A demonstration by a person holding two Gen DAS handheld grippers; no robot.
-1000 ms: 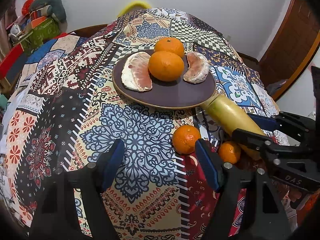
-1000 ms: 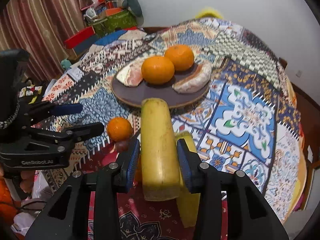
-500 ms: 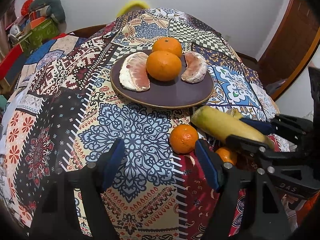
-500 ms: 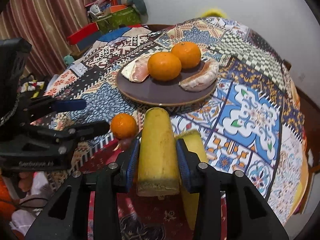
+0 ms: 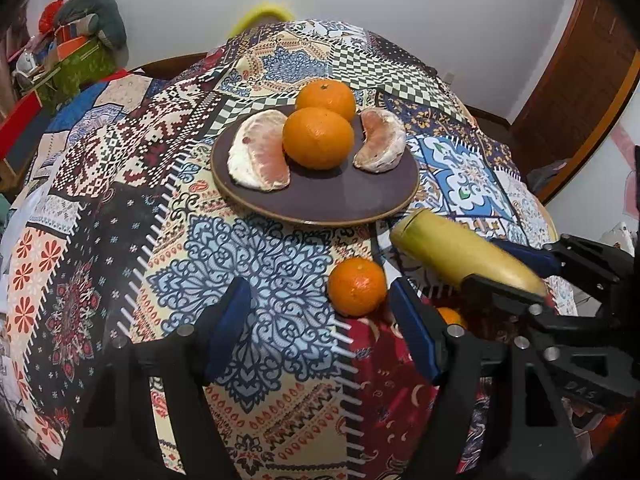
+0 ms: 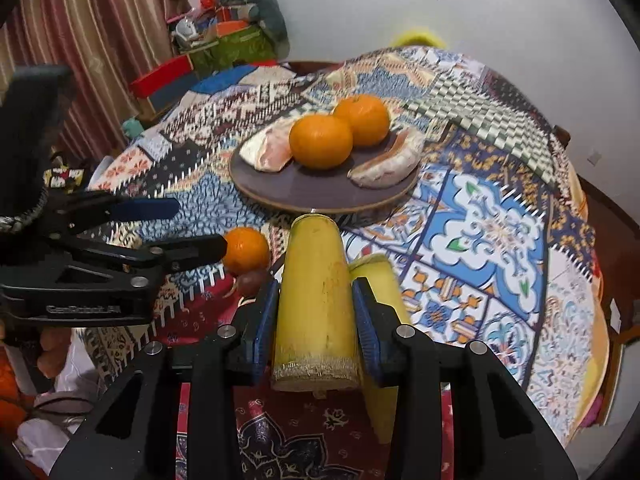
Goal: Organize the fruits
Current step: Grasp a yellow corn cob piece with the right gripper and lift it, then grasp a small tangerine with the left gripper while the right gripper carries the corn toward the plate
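Note:
A dark brown plate [image 5: 320,204] holds two oranges [image 5: 319,138] and two peeled pomelo segments [image 5: 260,156]. My right gripper [image 6: 316,292] is shut on a thick yellow stalk piece [image 6: 316,288] with cut ends. It is held above the cloth, its far end just short of the plate [image 6: 320,196] rim. A second yellow piece [image 6: 380,280] lies under it to the right. My left gripper [image 5: 318,300] is open above the cloth with nothing between its fingers. A loose orange [image 5: 357,286] lies just ahead of its right finger.
Another orange [image 5: 450,316] is half hidden behind my left gripper's right finger. A small dark reddish fruit [image 6: 252,282] lies beside the loose orange [image 6: 246,250]. A patchwork cloth [image 5: 120,184] covers the round table. Boxes and clutter [image 6: 224,40] stand at the back left.
My right gripper has drawn the yellow stalk piece back a little, so its far end no longer touches the plate rim. The left gripper has stayed where it was.

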